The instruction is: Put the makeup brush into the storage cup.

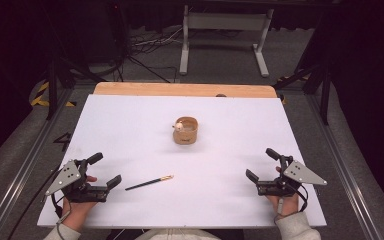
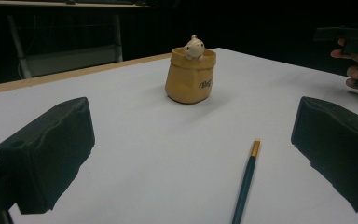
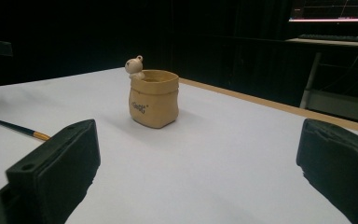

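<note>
Pencil (image 1: 149, 183) lies flat on the white table (image 1: 130, 130), near the front edge, just right of the left gripper (image 1: 106, 171) and well apart from the right gripper (image 1: 261, 163). Dark, slim shaft; long axis runs diagonally, gold-banded end toward the table's middle and slightly away from the person, dark end back toward the left hand (image 1: 77, 207). Tan sack-shaped pot (image 1: 185, 131) stands upright mid-table, well beyond the gold end, a small pale bear figure (image 1: 179, 126) perched at its rim. Both hands rest low at the near edge, one on each side, grippers aimed inward and forward; pale sleeves at the wrists. Left gripper's jaws stand wide apart, nothing between the pads; right gripper's the same. Left gripper view puts the pencil between its jaws, farther out on the table, untouched, gold end pointing toward the pot. That view and the right gripper view catch dark lettering on the pot's side, unreadable; the high view does not. High view alone takes in the wooden strip (image 1: 185, 90) along the far edge.
</note>
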`<state>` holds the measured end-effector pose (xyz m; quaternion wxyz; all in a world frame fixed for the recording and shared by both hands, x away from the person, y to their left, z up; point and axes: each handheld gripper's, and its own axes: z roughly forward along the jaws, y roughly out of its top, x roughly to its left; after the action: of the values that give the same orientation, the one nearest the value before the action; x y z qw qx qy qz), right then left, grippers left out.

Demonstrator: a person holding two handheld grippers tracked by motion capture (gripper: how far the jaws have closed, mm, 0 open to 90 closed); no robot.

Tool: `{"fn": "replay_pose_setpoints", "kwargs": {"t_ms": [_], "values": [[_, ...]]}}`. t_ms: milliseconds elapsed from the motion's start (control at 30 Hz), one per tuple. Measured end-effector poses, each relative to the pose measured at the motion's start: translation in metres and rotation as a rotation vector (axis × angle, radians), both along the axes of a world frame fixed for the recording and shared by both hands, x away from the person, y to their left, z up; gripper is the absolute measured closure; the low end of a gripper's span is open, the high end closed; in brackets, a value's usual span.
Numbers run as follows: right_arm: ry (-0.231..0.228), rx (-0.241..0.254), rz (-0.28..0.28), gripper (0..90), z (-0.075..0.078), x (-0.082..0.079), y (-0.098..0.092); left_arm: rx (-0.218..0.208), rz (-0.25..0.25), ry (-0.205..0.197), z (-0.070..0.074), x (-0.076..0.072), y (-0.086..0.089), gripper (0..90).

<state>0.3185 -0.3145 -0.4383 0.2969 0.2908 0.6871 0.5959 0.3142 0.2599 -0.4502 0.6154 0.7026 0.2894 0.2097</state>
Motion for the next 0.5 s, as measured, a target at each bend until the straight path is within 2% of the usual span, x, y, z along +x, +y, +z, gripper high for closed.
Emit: {"fn": "replay_pose_setpoints", "kwargs": {"t_ms": [300,500], "values": [[-0.005,0.001,-0.001,0.0,0.002,-0.002,0.001,-0.005,-0.005,-0.007,0.002,0.001,-0.003,0.4],[-0.007,-0.001,0.005,0.0,0.003,-0.004,0.002,-0.017,-0.022,-0.013,0.011,0.003,-0.008,0.2]]}}
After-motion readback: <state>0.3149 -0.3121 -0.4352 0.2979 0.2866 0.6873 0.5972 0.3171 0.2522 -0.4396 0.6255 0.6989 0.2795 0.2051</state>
